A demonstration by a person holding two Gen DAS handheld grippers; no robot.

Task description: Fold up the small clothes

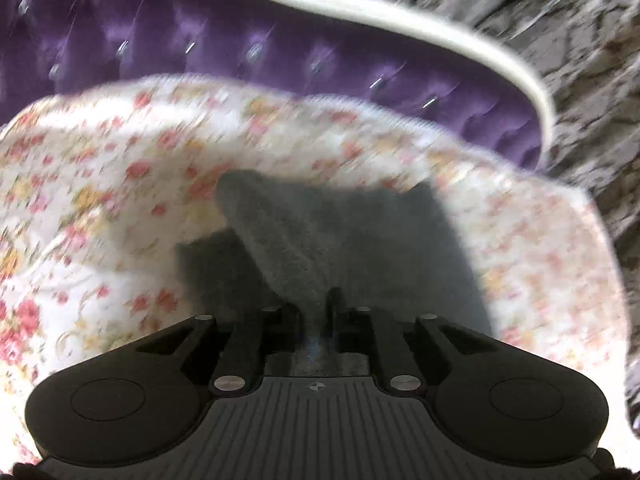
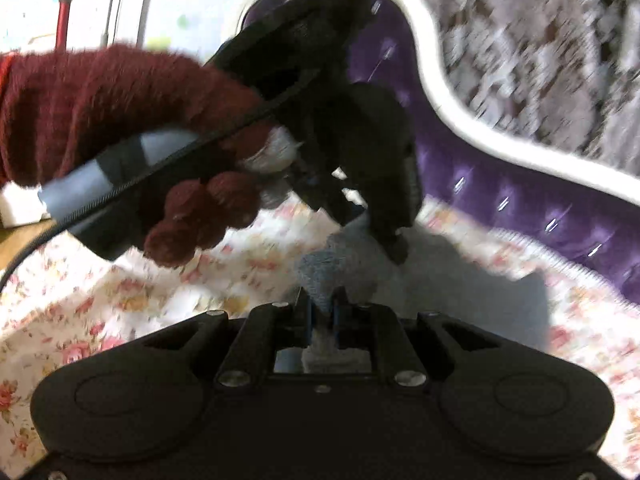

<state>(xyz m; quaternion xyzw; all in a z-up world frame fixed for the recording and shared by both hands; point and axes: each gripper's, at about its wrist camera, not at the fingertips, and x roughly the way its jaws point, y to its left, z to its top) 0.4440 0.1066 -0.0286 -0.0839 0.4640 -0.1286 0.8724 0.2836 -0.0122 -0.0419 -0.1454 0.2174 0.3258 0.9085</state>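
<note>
Pinching the same grey garment (image 1: 320,248) from two ends, both tools are clamped on fabric right now. Left tool (image 1: 316,304), bottom middle of its own view, has a fold of the grey cloth squeezed between its fingers. Right tool (image 2: 322,304) is clenched on a grey bunched bit too, low centre of its frame. The garment sits mid-frame on the flowery bedsheet (image 1: 100,184), partly lifted. In the right view, a hand in a dark red knit glove (image 2: 120,120) holds the other tool at upper left. Purple tufted headboard (image 1: 160,40) runs across the top. Everything's pretty blurry.
</note>
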